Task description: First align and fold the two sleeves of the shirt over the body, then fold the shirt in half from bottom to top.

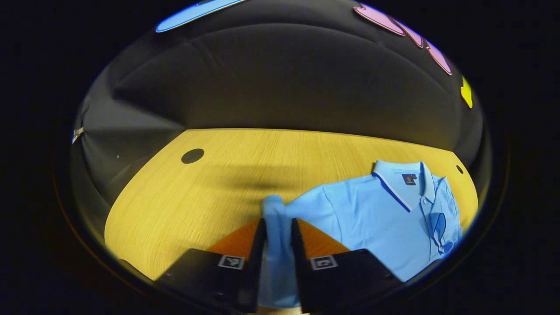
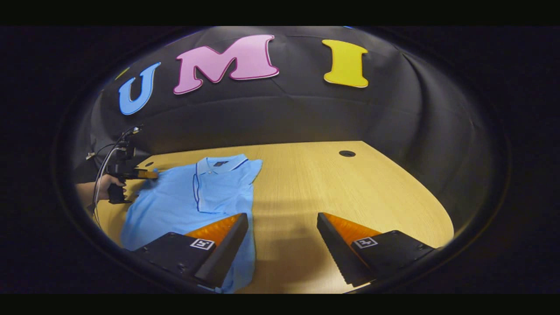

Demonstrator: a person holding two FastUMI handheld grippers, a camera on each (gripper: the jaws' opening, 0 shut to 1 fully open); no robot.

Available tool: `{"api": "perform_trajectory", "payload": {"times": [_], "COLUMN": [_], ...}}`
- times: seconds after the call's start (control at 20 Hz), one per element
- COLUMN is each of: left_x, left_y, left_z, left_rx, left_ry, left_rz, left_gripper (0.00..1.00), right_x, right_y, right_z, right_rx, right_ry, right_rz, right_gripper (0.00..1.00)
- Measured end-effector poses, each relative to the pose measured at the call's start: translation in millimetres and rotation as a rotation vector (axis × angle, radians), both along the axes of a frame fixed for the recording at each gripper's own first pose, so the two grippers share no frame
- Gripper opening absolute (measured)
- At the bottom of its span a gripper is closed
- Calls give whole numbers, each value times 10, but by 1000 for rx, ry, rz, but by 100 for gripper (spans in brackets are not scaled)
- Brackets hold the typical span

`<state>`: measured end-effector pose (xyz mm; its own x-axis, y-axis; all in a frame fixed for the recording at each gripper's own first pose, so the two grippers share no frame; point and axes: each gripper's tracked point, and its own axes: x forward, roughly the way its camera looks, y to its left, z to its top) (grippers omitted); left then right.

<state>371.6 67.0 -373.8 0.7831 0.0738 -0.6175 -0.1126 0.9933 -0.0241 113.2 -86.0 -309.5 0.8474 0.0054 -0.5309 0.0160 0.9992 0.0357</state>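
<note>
One wooden table spans the booth, with a dark round grommet set in its far right part in the right gripper view and another grommet toward the far left in the left gripper view. On the table lies the light blue polo shirt, front up, collar toward the far edge, occupying the left part of the table in the right gripper view and the right part in the left gripper view. In the left gripper view the left gripper has its two fingers pressed together on the shirt's sleeve, a band of blue cloth running between them and lifted off the wood. In the right gripper view the right gripper is spread wide with nothing between its fingers; its left finger hangs over the shirt's near hem, its right finger over bare wood. Farther off at the left, a hand holds the other gripper at the shirt's sleeve.
</note>
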Motion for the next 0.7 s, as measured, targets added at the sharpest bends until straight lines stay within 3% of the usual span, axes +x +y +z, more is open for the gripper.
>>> {"api": "perform_trajectory", "payload": {"times": [0.05, 0.15, 0.35, 0.6, 0.7], "left_x": [14, 10, 12, 33, 11], "left_y": [-14, -42, -14, -445, -794], "left_z": [20, 23, 227, 728, 902], "left_rx": [4, 7, 67, 98, 68], "left_ry": [-5, -1, -28, -96, -123], "left_rz": [2, 6, 21, -65, -110], "left_gripper": [17, 2, 6, 6, 6], "right_x": [-4, -17, -44, -61, -84], "right_y": [-18, -15, 32, 83, 102], "right_z": [-27, -58, -136, -175, -195], "right_rx": [-1, 10, 19, 41, 45], "right_ry": [4, 15, 37, 63, 77], "right_rz": [-2, -6, 1, -11, -9], "right_gripper": [99, 99, 99, 99, 99]}}
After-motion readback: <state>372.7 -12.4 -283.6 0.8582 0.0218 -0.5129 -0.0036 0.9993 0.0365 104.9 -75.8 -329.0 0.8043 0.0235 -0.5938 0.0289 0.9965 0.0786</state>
